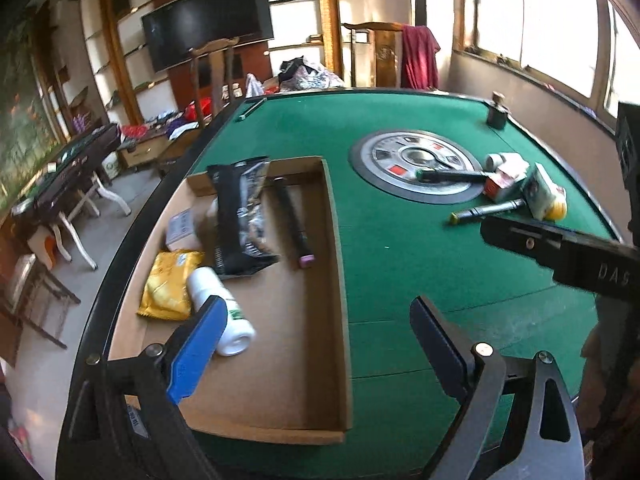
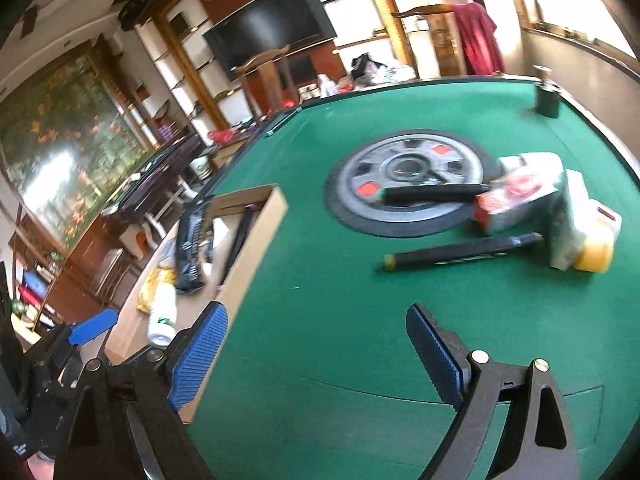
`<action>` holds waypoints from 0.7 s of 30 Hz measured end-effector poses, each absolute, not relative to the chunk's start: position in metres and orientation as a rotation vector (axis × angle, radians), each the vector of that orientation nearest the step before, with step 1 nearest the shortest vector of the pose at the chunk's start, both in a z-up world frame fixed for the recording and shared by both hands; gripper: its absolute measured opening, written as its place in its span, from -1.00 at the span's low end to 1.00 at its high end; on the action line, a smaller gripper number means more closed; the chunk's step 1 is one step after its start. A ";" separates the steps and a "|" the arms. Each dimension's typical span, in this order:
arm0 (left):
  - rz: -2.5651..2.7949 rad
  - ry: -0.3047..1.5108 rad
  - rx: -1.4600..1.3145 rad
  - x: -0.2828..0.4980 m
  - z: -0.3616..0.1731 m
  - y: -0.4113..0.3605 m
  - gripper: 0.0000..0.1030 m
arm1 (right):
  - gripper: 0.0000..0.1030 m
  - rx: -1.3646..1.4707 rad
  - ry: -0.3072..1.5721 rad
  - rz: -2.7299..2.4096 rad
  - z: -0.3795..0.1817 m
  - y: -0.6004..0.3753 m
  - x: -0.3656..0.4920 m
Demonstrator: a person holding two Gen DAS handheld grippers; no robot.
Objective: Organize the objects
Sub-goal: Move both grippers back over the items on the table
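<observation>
Objects split in two groups: some already in the cardboard tray (image 1: 336, 280), others loose on the green felt table (image 1: 400, 248).

Left wrist view: tray sits at the table's left edge. Inside lie a white bottle (image 1: 222, 312) on its side, a yellow packet (image 1: 170, 284) touching it, a black foil pouch (image 1: 240, 216) leaning over the far wall, a dark pen with pink cap (image 1: 294, 224) and a small grey box (image 1: 182, 228). Left gripper (image 1: 316, 344) hangs over the tray's right wall, jaws spread wide, nothing between them; likely just released or waiting. Beyond the round centre disc (image 1: 416, 168), the unsorted cluster: black marker (image 1: 452, 177), red-and-white box (image 1: 502, 186), tissue pack (image 1: 540, 192), yellow-capped container (image 1: 557, 209), another pen (image 1: 488, 210). Right gripper's black body enters from the right, near that pen.

Right wrist view, blurred: right gripper (image 2: 316, 348) is released, empty, pointing over bare felt toward the pen (image 2: 460, 251) and the boxes behind it. Judging by aim, the pen is the nearest pick; it lies flat, so a low pinch is needed. Tray (image 2: 256, 248) stays left, within reach for drop-off.
</observation>
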State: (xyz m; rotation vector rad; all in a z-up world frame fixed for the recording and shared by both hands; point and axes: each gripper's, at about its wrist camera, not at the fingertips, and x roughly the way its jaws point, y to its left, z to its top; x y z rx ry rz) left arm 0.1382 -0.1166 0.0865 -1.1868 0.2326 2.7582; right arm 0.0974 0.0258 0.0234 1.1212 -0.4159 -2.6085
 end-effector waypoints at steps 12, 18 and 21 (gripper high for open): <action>2.680 0.396 -1.226 0.129 0.073 -0.063 0.79 | 0.83 1.113 -0.516 -2.689 0.022 0.092 0.099; 2.616 0.409 -1.268 0.110 0.061 -0.045 0.79 | 0.83 1.090 -0.511 -2.786 0.031 0.130 0.088; 2.559 0.380 -1.292 0.097 0.055 -0.037 0.79 | 0.83 1.065 -0.535 -2.852 0.036 0.156 0.080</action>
